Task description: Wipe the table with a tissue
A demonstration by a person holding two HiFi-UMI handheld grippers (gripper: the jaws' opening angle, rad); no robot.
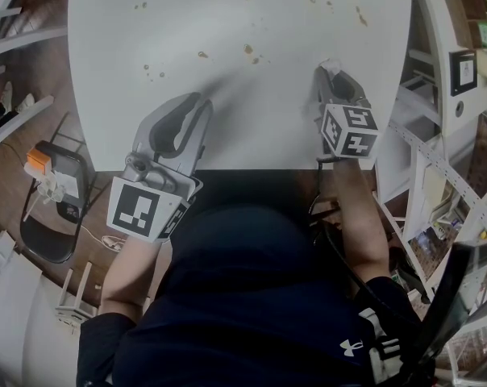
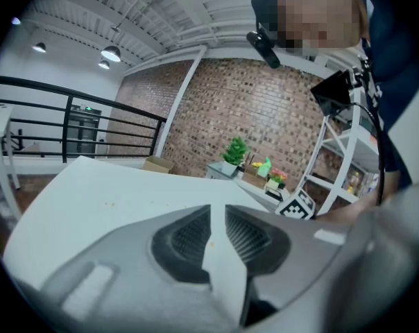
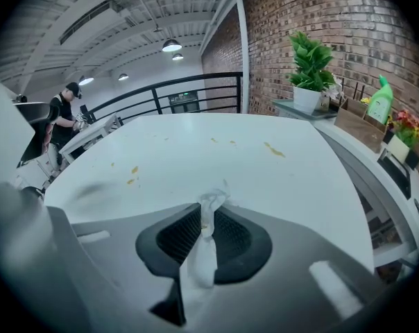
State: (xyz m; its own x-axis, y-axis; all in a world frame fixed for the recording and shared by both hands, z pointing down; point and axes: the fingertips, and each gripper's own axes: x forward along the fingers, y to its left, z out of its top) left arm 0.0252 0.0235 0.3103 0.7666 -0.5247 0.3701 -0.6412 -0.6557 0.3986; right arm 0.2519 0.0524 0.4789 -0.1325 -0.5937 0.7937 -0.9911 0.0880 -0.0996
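Nearest us, our grey left gripper (image 1: 201, 101) shows narrow, empty jaws, while our right gripper (image 1: 332, 71) pinches a crumpled white tissue (image 3: 208, 217) over the crumb-speckled white table (image 1: 251, 14).

Grey left gripper (image 1: 201, 101) and right gripper (image 1: 330, 71), marker cubes (image 1: 143, 209), perhaps navy shirt (image 1: 251, 297)

Brick wall (image 3: 376, 19), black railing (image 2: 69, 127), white shelving (image 1: 425, 55), hanging ceiling lamps (image 3: 171, 45).

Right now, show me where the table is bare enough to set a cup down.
Bare: the near strip of table between left gripper and right gripper, and the near left corner. Crowded: stains dot the middle and far edge, and the right gripper holds a tissue on the right.
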